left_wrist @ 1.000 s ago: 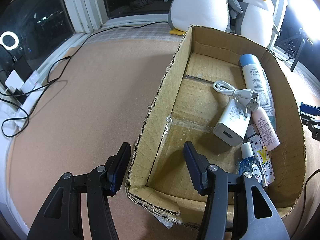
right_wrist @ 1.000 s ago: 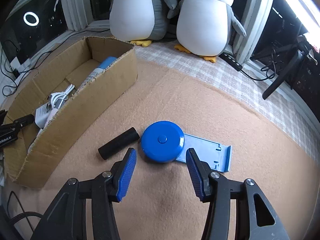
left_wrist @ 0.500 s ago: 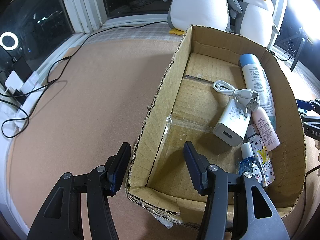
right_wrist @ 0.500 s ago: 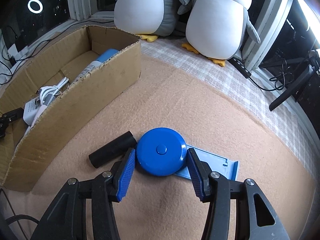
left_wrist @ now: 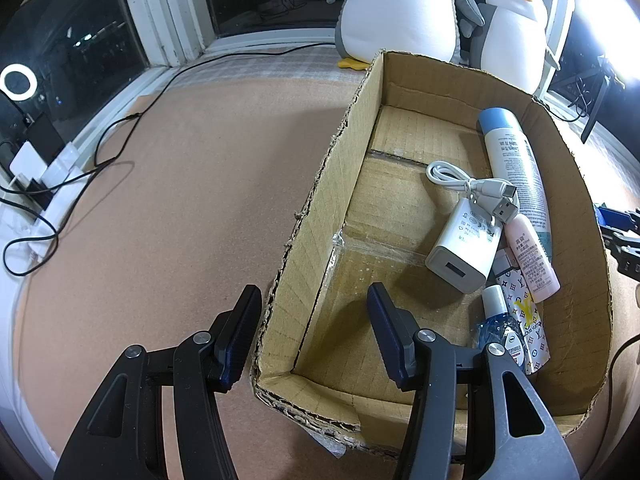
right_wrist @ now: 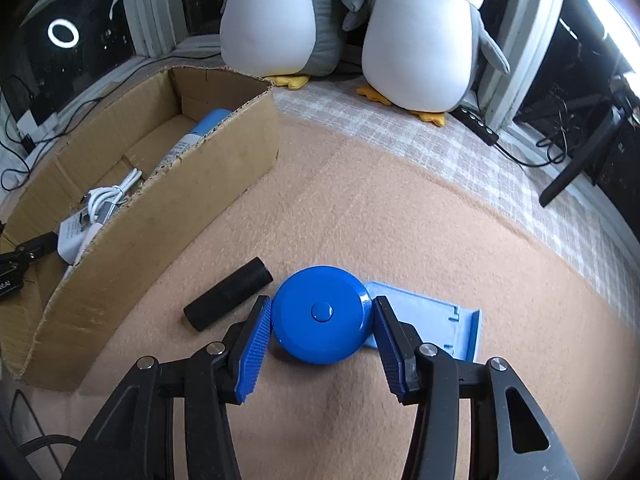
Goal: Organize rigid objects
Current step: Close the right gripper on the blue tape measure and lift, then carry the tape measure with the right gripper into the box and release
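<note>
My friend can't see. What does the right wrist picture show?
The right claw is open around a round blue disc on a tan mat, not squeezing yet. A black cylinder and light blue tray lie beside it, a cardboard box farther left.

Two penguins (right_wrist: 280,20), one box (right_wrist: 160,220), three bottles (left_wrist: 514,164).

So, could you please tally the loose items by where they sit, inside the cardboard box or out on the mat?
In the cardboard box: 6: spray can, white cable, white charger, pink tube, patterned pack, blue bottle.
On the mat: 3: blue round case, black cylinder, light blue tray.
Total: 9
</note>
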Tool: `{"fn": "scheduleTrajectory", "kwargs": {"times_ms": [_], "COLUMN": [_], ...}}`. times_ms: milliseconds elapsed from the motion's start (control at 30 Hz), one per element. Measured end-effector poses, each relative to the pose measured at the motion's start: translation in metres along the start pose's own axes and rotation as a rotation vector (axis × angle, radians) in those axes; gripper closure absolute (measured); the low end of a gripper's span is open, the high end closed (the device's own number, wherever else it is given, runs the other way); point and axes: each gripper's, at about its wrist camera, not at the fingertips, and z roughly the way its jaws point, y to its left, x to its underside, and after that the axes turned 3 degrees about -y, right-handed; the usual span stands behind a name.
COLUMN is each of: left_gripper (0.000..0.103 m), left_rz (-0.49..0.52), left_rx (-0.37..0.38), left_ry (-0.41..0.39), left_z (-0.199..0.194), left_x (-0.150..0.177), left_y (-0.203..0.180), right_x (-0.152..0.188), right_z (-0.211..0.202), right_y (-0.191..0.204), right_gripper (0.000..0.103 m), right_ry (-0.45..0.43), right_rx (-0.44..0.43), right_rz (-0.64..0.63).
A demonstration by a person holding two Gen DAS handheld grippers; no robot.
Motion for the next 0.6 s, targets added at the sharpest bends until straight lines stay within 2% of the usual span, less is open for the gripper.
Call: {"fn": "scheduleTrajectory", "kwargs": {"times_ms": [300,600], "left_gripper": [0.049,0.049], "left_rz": [0.000,0.000], "left_rx": [0.000,0.000], "left_ry": [0.000,0.000], "left_z": [0.000,0.000], "left_x": [0.000,0.000], "left_y": [0.000,0.000], "right_x": [0.004,-0.028], "right_z": [-0.031,-0.065], "right_y": [0.001,0.027], "right_gripper": [0.057,0.057], "right_ry": [-0.050,-0.149], "right_rx": [-0.019,-0.081], "right_rz": [0.044,0.028]}}
